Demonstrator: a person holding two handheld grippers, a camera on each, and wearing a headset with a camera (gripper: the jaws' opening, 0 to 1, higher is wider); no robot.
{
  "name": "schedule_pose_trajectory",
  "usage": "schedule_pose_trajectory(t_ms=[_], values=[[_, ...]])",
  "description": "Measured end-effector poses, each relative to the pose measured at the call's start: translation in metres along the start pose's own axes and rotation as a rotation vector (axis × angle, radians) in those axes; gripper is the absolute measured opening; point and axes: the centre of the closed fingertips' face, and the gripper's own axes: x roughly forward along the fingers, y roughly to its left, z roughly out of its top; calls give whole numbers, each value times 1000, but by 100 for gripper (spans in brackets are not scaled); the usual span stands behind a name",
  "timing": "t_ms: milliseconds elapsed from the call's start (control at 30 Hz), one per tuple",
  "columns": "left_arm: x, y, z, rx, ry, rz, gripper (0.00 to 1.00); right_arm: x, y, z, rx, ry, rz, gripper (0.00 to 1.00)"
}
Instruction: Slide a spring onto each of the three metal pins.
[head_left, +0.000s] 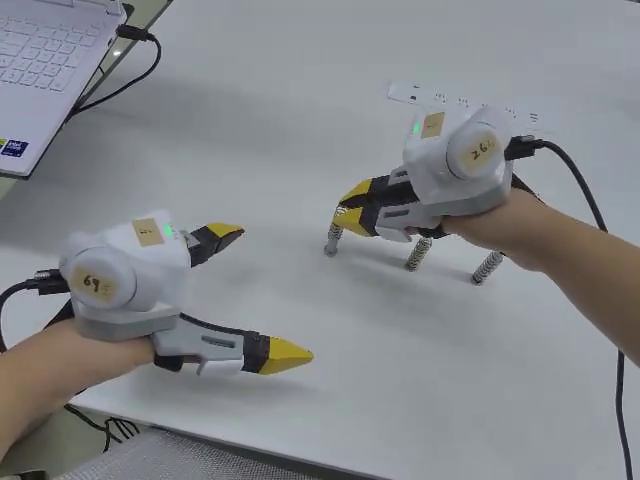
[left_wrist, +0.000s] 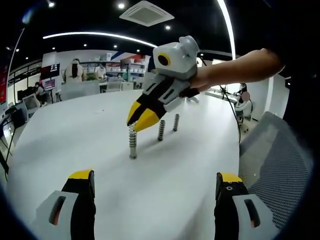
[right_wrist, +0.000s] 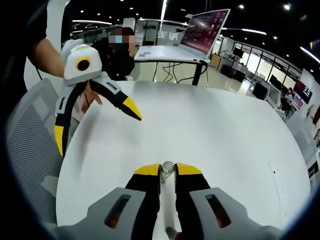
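Observation:
Three upright metal pins stand in a row on the white table (head_left: 300, 120), each with a spring on it: left pin (head_left: 333, 240), middle pin (head_left: 418, 253), right pin (head_left: 487, 266). My right gripper (head_left: 345, 210) hangs over the left pin. In the right gripper view the right gripper (right_wrist: 167, 172) is shut on a spring (right_wrist: 167, 166) held between its yellow tips. The left gripper view shows those tips just above the nearest spring (left_wrist: 132, 140). My left gripper (head_left: 260, 295) rests wide open near the front edge, nothing between its jaws (left_wrist: 155, 180).
An open laptop (head_left: 40, 60) with a black cable (head_left: 135, 70) sits at the far left. A flat white strip (head_left: 460, 100) lies behind the right gripper. A grey mesh chair (left_wrist: 272, 150) stands by the table's front edge.

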Motion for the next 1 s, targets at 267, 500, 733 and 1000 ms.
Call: schedule_pose_trajectory(t_ms=[267,500,733,1000], values=[[1,0,0,0,2,-2,99,6,3,-8,0,24,13,8],[2,1,2,0,2,1,99,12,7,-20,-10,61,26,8],[2,1,3,-1,3,0,99,16,7,-23,7,51,22,8],[3,0,1,2,7,-3,99,15,6,-24,33,42,16,9]])
